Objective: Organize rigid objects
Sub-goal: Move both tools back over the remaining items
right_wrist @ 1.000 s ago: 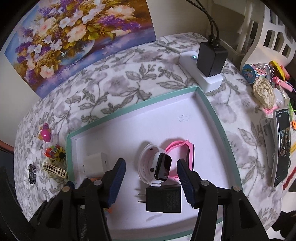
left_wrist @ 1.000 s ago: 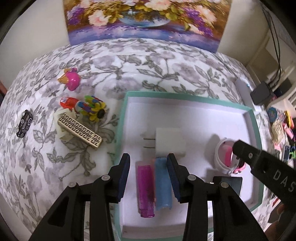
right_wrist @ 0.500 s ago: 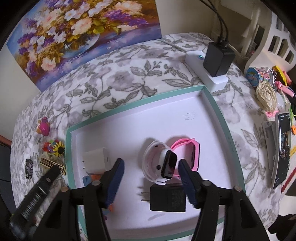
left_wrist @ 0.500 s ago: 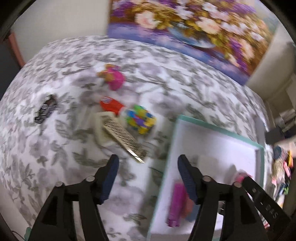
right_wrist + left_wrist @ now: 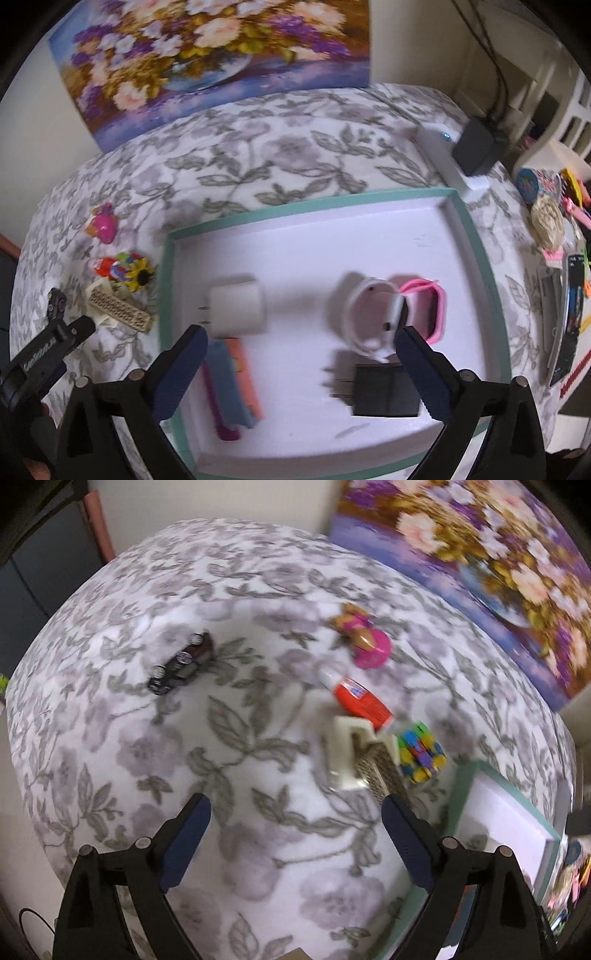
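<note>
My left gripper [image 5: 295,840] has swung off the tray [image 5: 476,236] to the loose toys; both jaws just opened wide, empty. Chargers, watches, lighters [image 5: 229,384] trayed; car [image 5: 181,662], glue [image 5: 360,699], clip [image 5: 364,758] still on tabletop [image 5: 240,720].

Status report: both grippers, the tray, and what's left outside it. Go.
Left gripper and right gripper open, jaws just opened, both empty. Tray holds chargers, watches, lighters. Toy car, glue bottle, hair clip still on the cloth. Path clear.
</note>
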`<state>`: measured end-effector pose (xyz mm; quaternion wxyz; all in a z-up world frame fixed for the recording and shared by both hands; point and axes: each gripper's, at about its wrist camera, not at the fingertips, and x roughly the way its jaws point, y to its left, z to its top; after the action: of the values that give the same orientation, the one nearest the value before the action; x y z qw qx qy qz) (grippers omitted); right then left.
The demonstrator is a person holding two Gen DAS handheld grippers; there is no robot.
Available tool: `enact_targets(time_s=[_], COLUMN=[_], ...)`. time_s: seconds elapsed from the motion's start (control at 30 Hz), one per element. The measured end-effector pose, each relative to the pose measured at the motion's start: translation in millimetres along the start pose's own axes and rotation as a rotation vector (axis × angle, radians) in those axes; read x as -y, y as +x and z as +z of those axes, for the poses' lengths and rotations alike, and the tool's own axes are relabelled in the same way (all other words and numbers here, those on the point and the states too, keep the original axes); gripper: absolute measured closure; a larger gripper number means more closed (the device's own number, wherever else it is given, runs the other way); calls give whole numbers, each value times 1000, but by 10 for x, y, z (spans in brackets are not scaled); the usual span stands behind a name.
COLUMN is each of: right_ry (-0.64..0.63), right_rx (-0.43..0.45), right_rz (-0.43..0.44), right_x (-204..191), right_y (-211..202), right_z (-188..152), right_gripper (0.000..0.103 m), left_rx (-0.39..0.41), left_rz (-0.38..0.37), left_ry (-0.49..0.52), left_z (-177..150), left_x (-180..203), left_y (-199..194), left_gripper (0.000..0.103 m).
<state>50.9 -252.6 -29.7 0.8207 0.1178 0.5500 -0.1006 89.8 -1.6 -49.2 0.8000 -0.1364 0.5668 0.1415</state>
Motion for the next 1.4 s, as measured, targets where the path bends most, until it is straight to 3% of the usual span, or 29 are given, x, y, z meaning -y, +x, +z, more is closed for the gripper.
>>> enact_targets(time_s=[0.7, 0.97, 1.13, 1.4], right_ry=[-88, -51, -14, 72], right_rx=[113, 49, -2, -69], right_rz=[197, 313, 339, 368], right_x=[-947, -1235, -1339, -1348], right_y=[-58, 145, 307, 516], right_z=[66, 55, 22, 52], right_gripper=[0, 0, 0, 0], left_rx=[95, 54, 36, 18], left_rz=[-6, -27, -22, 14], left_ry=[-100, -212, -264, -215], left_z=[572, 793, 890, 977], left_x=[-599, -1061, -1291, -1278], left_y=[-201, -38, 73, 281], left_gripper=[9, 9, 9, 9])
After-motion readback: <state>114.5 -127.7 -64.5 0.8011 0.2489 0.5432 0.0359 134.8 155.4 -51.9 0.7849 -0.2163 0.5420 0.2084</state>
